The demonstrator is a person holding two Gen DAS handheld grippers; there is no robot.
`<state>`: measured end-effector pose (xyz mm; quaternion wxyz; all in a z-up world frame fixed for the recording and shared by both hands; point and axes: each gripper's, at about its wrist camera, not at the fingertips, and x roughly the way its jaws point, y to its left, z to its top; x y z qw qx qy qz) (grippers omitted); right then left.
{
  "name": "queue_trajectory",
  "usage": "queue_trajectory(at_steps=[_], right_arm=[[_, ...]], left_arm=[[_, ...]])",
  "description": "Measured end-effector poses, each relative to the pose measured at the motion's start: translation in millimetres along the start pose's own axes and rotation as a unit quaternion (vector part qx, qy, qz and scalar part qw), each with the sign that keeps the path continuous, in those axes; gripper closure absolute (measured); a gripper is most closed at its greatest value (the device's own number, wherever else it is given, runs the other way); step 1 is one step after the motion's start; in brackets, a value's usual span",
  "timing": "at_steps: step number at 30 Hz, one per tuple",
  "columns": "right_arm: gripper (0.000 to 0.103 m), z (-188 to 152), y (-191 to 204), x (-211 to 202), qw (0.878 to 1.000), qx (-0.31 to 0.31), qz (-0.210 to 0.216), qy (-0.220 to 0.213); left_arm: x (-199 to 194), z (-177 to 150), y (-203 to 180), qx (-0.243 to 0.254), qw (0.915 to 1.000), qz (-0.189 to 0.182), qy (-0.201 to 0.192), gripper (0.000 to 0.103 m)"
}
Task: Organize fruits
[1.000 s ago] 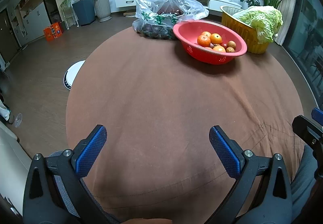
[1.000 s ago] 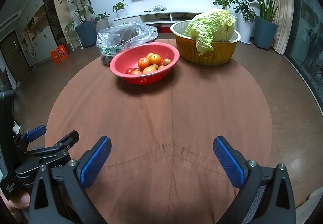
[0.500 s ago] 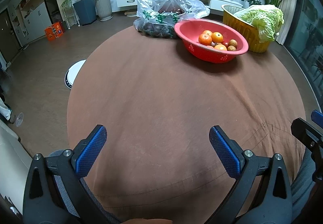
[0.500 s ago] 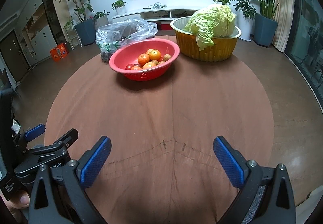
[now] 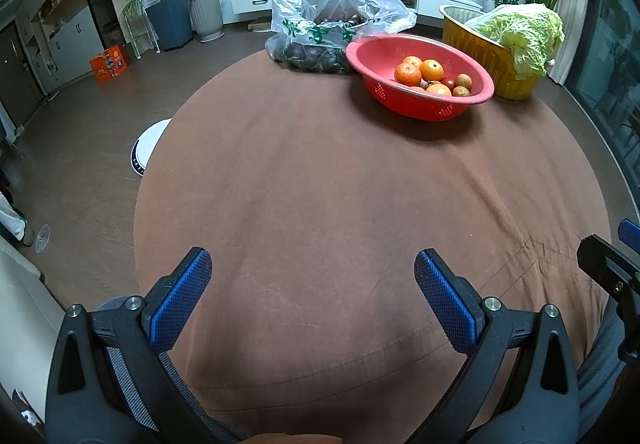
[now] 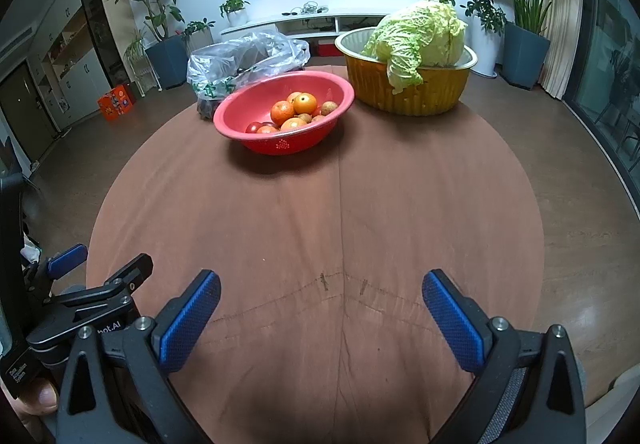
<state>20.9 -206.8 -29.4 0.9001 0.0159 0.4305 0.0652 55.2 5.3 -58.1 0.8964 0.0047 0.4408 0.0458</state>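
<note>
While oranges and small brown fruits (image 6: 298, 111) sat gathered in the red plastic colander bowl (image 6: 256, 103) across the brown-clothed round table (image 6: 320, 224), our left gripper (image 5: 312, 276) and right gripper (image 6: 320, 294) gaped wide, empty, so we couldn't judge progress.

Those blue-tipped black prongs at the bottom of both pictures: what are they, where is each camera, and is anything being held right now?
They are the two fingers of hand-held grippers; a person holds one in each hand. Each picture comes from a fisheye camera on its gripper, looking forward along the fingers. The left gripper and the right gripper are both open and hold nothing. Each also shows at the edge of the other's view. Both point over a round table with a brown cloth. At its far side stand a red basket with oranges and smaller fruit, a clear plastic bag of dark items, and a yellow basin holding a cabbage. Neither gripper has reached the fruit yet.
</note>
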Motion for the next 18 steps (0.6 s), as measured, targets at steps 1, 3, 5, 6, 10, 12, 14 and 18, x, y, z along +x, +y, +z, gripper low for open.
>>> queue_trajectory(at_steps=[1, 3, 5, 6, 10, 12, 14, 18], right_arm=[[0.0, 0, 0, 0, 1.0, 0.0, 0.0, 0.0], [0.0, 0, 0, 0, 1.0, 0.0, 0.0, 0.0], [0.0, 0, 0, 0, 1.0, 0.0, 0.0, 0.001], [0.0, -1, 0, 0, 1.0, 0.0, 0.0, 0.001], [0.0, -2, -1, 2, 1.0, 0.0, -0.001, 0.003], [0.0, -3, -1, 3, 1.0, 0.001, -0.002, 0.005], [0.0, -4, -3, 5, 1.0, 0.002, -0.003, 0.007], [0.0, -3, -7, 11, 1.0, 0.005, -0.006, 0.013]], left_arm=[[0, 0, 0, 0.001, 1.0, 0.0, 0.0, 0.0], [0, 0, 0, 0.001, 1.0, 0.001, 0.001, 0.0], [1, 0, 0, 0.001, 1.0, 0.004, 0.002, 0.0], [2, 0, 0, 0.002, 1.0, 0.005, 0.003, 0.0], [3, 0, 0, 0.004, 1.0, 0.005, 0.005, 0.0], [2, 0, -1, 0.01, 0.9999, 0.008, -0.002, 0.0], [2, 2, 0, 0.012, 0.9998, 0.006, -0.012, 0.0], [10, 8, 2, 0.013, 0.9998, 0.009, -0.015, 0.0]])
